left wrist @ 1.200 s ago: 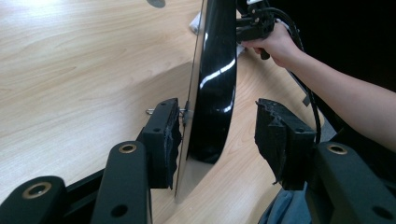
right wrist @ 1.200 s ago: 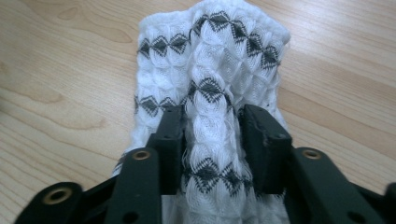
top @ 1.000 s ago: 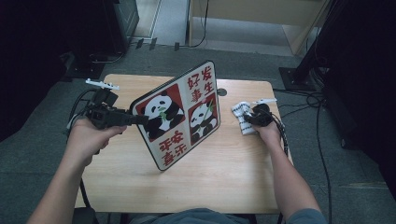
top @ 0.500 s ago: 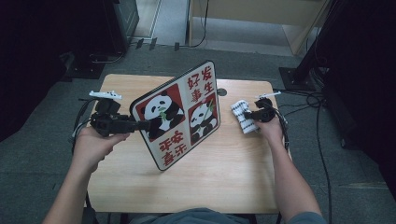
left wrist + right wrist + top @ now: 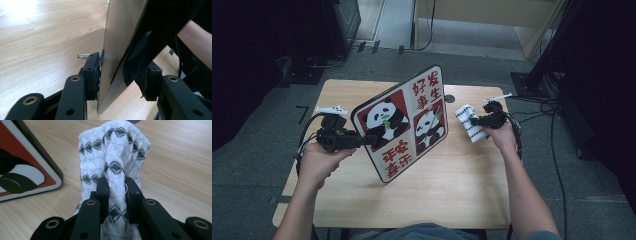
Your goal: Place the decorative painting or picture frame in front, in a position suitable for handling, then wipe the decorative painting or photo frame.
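Note:
A panda sign board (image 5: 404,125) with red panels and Chinese characters stands tilted on the wooden table (image 5: 452,200). My left gripper (image 5: 371,140) reaches its left edge. In the left gripper view the board (image 5: 120,37) runs edge-on between the jaws of the left gripper (image 5: 122,75). These have just been closing; the left pad lies against the board, while the right pad stands off behind a dark part. My right gripper (image 5: 477,120) is shut on a white cloth (image 5: 469,127) with black diamond patterns. Seen close, the cloth (image 5: 115,150) is pinched in the right gripper (image 5: 117,192), beside a corner of the board (image 5: 22,170).
A small dark round mark (image 5: 449,98) sits on the table behind the board. A thin metal loop (image 5: 82,55) lies on the wood by the board's edge. Cables (image 5: 552,107) trail off the table's right side, and dark equipment stands on the floor beyond.
My left hand has sunk a little and its jaws have narrowed around the board's edge. The right hand has risen slightly with the cloth in its grip.

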Tool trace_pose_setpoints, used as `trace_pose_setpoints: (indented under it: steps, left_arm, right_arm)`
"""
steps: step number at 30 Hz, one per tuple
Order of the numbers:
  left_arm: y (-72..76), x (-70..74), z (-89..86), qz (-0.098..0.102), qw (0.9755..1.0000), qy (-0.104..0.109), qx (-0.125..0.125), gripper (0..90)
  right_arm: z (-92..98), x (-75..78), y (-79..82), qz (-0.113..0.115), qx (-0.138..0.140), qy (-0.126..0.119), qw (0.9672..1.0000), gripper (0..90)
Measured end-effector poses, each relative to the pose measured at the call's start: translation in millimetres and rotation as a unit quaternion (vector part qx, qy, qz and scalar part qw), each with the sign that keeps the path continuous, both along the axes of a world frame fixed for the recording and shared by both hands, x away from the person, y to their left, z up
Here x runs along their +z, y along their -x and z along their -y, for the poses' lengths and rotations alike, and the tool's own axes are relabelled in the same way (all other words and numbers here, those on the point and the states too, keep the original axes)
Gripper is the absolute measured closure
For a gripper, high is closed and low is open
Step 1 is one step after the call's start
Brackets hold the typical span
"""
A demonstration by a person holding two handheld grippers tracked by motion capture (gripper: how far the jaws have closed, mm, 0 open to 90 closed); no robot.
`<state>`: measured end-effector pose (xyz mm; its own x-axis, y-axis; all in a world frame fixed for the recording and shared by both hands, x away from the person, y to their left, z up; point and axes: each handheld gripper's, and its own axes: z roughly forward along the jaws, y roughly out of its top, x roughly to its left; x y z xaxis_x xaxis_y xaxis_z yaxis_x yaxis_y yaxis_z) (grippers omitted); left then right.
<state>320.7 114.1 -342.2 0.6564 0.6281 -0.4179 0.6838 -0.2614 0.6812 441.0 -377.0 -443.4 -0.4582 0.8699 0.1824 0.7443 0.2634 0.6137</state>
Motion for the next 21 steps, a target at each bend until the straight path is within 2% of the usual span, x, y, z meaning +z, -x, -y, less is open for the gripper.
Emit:
trace_pose_setpoints:
  steps: [3, 5, 7, 14, 16, 21]
  left_arm:
    - [0.9, -4.0, -0.7, 0.001, 1.0000, 0.008, 0.002, 60.2]
    - [0.9, -5.7, -0.2, 0.001, 1.0000, 0.001, 0.001, 60.3]
    - [1.9, -6.3, -0.5, 0.003, 1.0000, 0.003, 0.004, 60.8]
    - [3.0, -10.8, -1.8, 0.006, 0.9998, 0.013, 0.013, 61.1]
    - [3.4, -12.6, -1.4, 0.011, 0.9998, 0.011, 0.014, 62.0]
    - [3.9, -12.8, -2.7, 0.018, 0.9995, 0.017, 0.017, 65.5]
  right_arm:
    - [-2.2, 7.1, 3.5, 0.001, 0.008, -0.005, 0.9999, 77.8]
    - [-2.7, 8.8, 4.2, 0.003, 0.012, -0.007, 0.9999, 77.9]
    - [-4.1, 14.6, 6.2, 0.006, 0.021, -0.010, 0.9997, 77.9]
    - [-6.1, 27.2, 8.8, 0.018, 0.024, -0.024, 0.9993, 77.8]
    - [-7.2, 34.4, 9.0, 0.021, 0.033, -0.041, 0.9984, 77.8]
    - [-17.2, 57.9, 10.6, 0.046, 0.041, -0.044, 0.9971, 77.7]
